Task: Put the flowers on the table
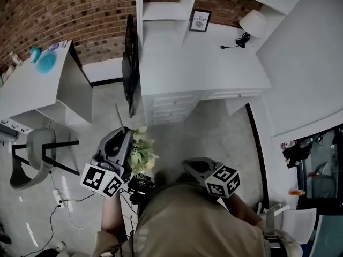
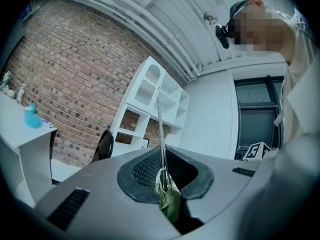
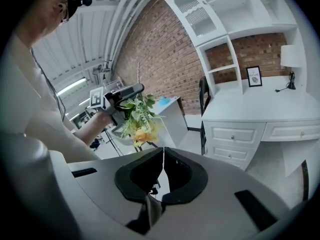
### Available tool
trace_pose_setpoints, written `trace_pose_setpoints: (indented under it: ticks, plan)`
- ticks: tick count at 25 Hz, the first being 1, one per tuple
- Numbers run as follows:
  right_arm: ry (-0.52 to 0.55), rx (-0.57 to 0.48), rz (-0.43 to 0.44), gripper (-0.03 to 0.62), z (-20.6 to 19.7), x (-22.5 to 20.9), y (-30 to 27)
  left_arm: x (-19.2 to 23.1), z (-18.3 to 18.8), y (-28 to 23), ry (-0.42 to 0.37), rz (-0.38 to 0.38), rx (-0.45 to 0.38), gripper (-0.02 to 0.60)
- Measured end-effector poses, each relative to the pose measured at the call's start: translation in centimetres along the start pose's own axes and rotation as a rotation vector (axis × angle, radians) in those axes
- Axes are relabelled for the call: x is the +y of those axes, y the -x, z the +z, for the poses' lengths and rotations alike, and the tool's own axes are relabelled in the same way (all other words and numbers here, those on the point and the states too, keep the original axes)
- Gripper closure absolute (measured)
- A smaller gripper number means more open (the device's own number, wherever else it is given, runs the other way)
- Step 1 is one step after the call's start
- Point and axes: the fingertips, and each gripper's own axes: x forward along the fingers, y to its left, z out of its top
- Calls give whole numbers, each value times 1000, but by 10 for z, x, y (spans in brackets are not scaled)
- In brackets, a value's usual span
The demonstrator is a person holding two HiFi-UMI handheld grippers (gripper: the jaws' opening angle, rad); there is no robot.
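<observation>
- Head view: carrying flowers (image 1: 140,155) in the left gripper (image 1: 124,138), pinched narrow on the stem (image 2: 161,129), bunch just beside the jaws, well apart from the desk (image 1: 214,58).
- Right gripper (image 1: 193,166) closed on nothing, free for steadying.
- Keep that pinch firm: likely to swivel or slip otherwise.
- Aim for the bare middle of the desk, away from lamp (image 1: 252,21) and frame (image 1: 199,20) at the back.
- Steer wide of the chair (image 1: 128,63) at the desk's left edge.
- Mind the stem tip poking past the jaws, probably easy to snag.
- Go low before letting go, lay the bunch flat, only then open up; no dropping from height, probably rough on the blooms.
</observation>
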Motion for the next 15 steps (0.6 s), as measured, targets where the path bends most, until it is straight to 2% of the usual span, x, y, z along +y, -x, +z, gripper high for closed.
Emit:
trace_pose_setpoints:
  ticks: [7,15]
  plan:
    - [10,19,25,571,5,-5,-13,10,-4,1,8,22,9,543]
    - [11,18,77,571,21,-21,-24,14,1,-16,-20,55,23,543]
